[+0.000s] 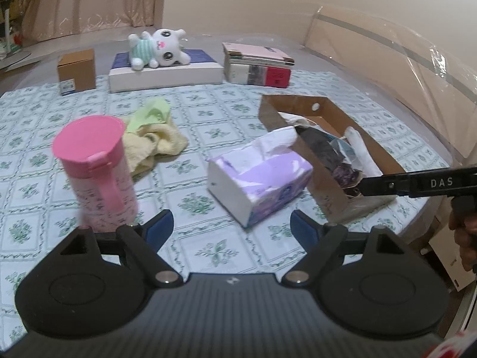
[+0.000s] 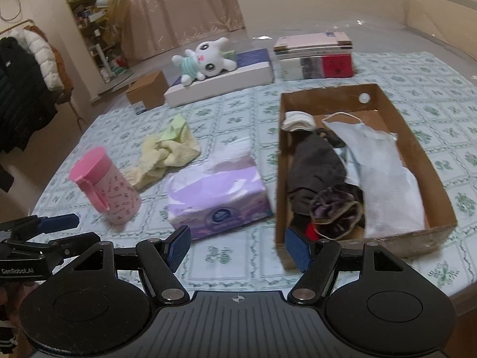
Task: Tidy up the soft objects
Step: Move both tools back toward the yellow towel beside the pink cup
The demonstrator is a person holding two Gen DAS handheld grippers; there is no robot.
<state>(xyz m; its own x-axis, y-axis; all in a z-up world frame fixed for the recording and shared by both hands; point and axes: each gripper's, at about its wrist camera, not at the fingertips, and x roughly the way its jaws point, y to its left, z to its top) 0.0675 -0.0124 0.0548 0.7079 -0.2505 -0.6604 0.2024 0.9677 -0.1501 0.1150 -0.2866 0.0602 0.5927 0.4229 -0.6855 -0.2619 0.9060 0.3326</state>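
A low cardboard box (image 2: 416, 137) (image 1: 274, 113) on the right holds dark cloths (image 2: 319, 164), a purple furry piece (image 2: 334, 208), a white face mask (image 2: 384, 173) and a white folded cloth (image 2: 296, 120). A yellow and green towel (image 1: 155, 137) (image 2: 167, 149) lies crumpled on the bed. A white plush toy (image 1: 158, 47) (image 2: 205, 59) lies on a flat box at the back. My left gripper (image 1: 232, 225) is open with nothing between its fingers. My right gripper (image 2: 237, 249) is also open and holds nothing, near the box's front corner.
A purple tissue pack (image 1: 259, 185) (image 2: 217, 197) sits mid-bed beside a pink bottle (image 1: 98, 173) (image 2: 104, 185). At the back stand a small brown carton (image 1: 77, 71), a white flat box (image 1: 167, 74) and stacked boxes (image 1: 258, 68). A plastic-wrapped headboard (image 1: 387, 59) bounds the right.
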